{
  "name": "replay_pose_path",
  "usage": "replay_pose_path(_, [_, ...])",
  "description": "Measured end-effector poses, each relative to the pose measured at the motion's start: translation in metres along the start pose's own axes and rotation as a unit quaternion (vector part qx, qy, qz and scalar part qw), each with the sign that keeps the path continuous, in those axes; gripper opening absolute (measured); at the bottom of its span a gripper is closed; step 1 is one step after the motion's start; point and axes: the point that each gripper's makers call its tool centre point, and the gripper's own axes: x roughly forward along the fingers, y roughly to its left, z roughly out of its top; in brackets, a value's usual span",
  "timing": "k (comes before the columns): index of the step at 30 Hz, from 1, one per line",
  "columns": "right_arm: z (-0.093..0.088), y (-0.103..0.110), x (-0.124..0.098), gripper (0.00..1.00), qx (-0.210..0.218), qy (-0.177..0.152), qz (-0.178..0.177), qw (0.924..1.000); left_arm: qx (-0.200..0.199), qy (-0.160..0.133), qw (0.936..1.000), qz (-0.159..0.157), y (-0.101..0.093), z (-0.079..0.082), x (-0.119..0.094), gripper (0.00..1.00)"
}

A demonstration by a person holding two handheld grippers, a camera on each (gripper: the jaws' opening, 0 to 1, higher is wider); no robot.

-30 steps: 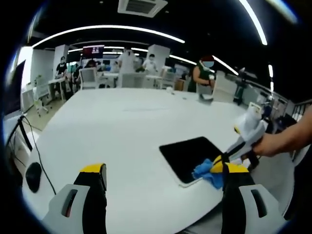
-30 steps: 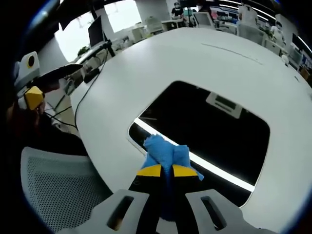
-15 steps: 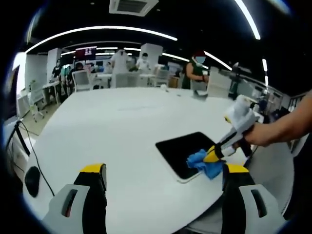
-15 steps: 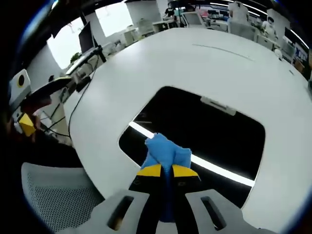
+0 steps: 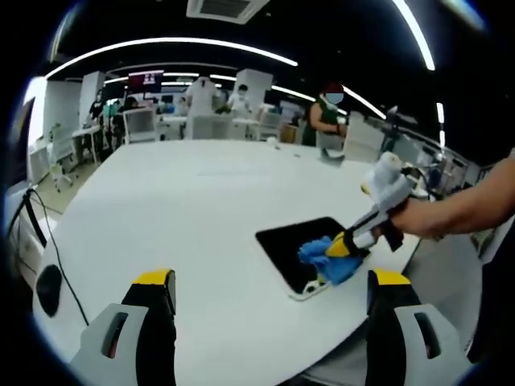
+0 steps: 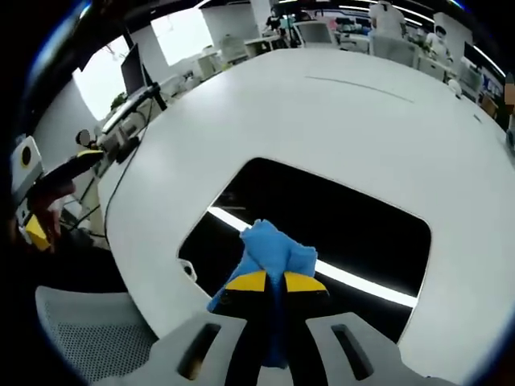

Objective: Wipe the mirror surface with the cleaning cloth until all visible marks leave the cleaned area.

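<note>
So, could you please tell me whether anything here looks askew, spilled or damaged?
Nothing stands out. The mirror lies flat and intact on the white table, and the right claw presses the blue cloth onto it.

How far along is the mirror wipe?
Done: the right gripper is shut on the blue cloth and has it over the mirror, which lies flat on the white table. In hand: wiping near the mirror's closer edge. Left: marks can't be made out on the dark glass, so the remaining area is unclear. The left gripper is open, idle.
</note>
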Motion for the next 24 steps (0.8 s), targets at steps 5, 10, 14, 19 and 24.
replay_pose_path(5, [0.007,-0.006,0.004,0.00,-0.001,0.001,-0.001,1.0000,-0.003,0.001,1.0000,0.003,0.001,0.000,0.002,0.99])
replay_pose_path(10, [0.015,-0.013,0.008,0.00,0.000,0.000,-0.001,1.0000,-0.004,0.003,1.0000,0.004,0.000,-0.002,0.003,0.99])
replay_pose_path(14, [0.022,-0.018,0.010,0.00,0.003,0.000,0.000,1.0000,0.002,0.009,0.9999,0.005,-0.001,-0.005,0.001,0.99])
replay_pose_path(19, [0.031,-0.024,0.015,0.00,0.008,-0.002,0.001,1.0000,0.000,-0.004,1.0000,-0.008,-0.006,0.001,-0.003,0.99])
replay_pose_path(24, [0.042,-0.031,0.020,0.00,0.010,-0.002,-0.001,0.9999,0.005,-0.010,0.9999,0.006,-0.001,0.006,-0.007,0.99])
